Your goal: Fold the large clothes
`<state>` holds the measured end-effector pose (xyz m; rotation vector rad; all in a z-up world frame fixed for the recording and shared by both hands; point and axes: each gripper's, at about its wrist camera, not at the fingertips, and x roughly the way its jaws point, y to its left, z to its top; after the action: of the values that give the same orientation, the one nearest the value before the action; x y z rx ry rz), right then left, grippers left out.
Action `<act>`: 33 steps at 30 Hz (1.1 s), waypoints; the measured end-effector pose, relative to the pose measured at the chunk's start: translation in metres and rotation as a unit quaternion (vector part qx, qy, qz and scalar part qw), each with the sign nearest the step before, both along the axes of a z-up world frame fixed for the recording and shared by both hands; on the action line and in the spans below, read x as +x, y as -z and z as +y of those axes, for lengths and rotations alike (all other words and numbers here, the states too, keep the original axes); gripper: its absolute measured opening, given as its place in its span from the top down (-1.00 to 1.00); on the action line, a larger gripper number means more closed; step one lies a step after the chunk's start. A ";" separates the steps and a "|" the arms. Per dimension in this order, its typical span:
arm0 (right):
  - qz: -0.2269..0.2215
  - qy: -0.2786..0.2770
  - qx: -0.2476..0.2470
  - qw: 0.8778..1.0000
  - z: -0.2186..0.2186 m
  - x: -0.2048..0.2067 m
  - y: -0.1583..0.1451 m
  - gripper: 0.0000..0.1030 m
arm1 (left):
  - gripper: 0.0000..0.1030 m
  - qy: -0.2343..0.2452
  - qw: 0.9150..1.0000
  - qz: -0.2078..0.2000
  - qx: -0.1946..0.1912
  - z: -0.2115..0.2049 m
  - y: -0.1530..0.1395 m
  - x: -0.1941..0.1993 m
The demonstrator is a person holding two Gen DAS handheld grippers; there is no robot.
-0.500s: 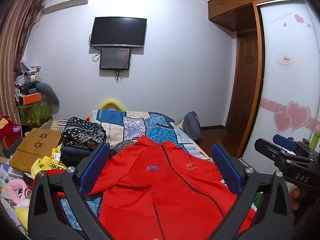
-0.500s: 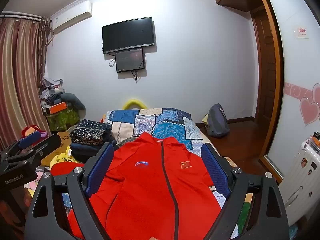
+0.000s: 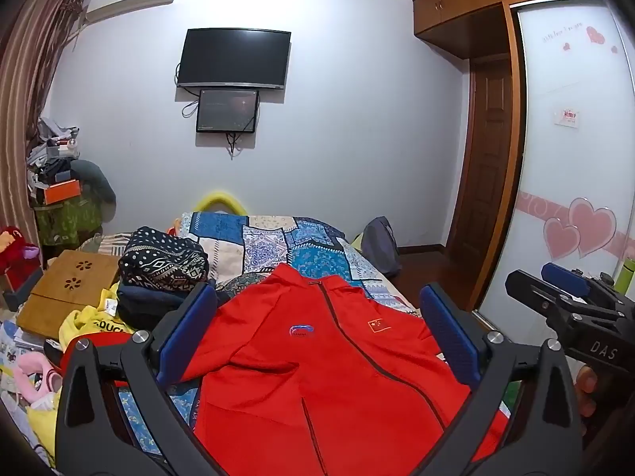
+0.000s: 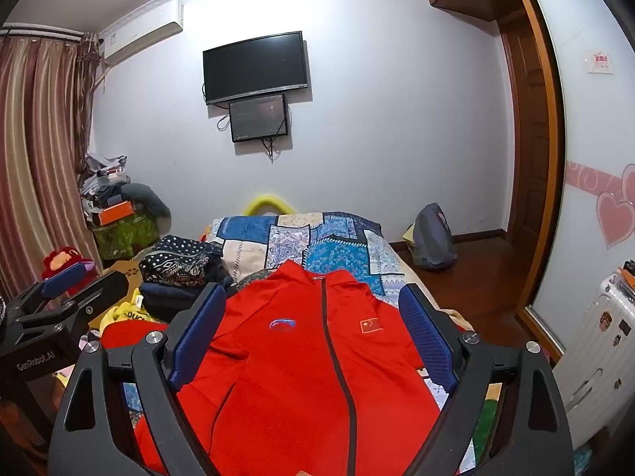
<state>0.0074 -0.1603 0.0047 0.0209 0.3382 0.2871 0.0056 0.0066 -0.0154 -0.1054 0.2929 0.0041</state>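
A red zip-up jacket (image 3: 317, 357) lies spread front-up on the patchwork bed, collar toward the far wall; it also shows in the right wrist view (image 4: 313, 361). My left gripper (image 3: 317, 325) is open and empty, held above the jacket. My right gripper (image 4: 313, 317) is open and empty, also above the jacket. In the left wrist view the right gripper (image 3: 571, 297) shows at the right edge. In the right wrist view the left gripper (image 4: 59, 297) shows at the left edge.
A patterned patchwork quilt (image 3: 278, 238) covers the bed. A stack of folded dark patterned clothes (image 3: 162, 265) sits left of the jacket, with a wooden lap desk (image 3: 67, 289) and a yellow garment (image 3: 95, 325) beside it. A grey backpack (image 4: 432, 238) stands on the floor at right.
Both grippers have shifted only slightly; the jacket lies as before.
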 end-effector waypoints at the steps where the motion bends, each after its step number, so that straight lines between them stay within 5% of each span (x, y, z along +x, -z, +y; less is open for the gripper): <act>1: 0.001 0.000 0.000 1.000 0.000 0.001 0.000 -0.69 | -0.99 0.000 1.000 0.000 0.000 -0.001 0.000 0.000; 33: 0.004 0.001 0.004 1.000 0.000 0.004 0.003 -0.69 | -0.99 -0.001 1.000 0.003 -0.002 -0.004 -0.006 0.001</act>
<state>0.0111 -0.1599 0.0020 0.0297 0.3450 0.2863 0.0064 0.0025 -0.0097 -0.1100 0.2988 0.0058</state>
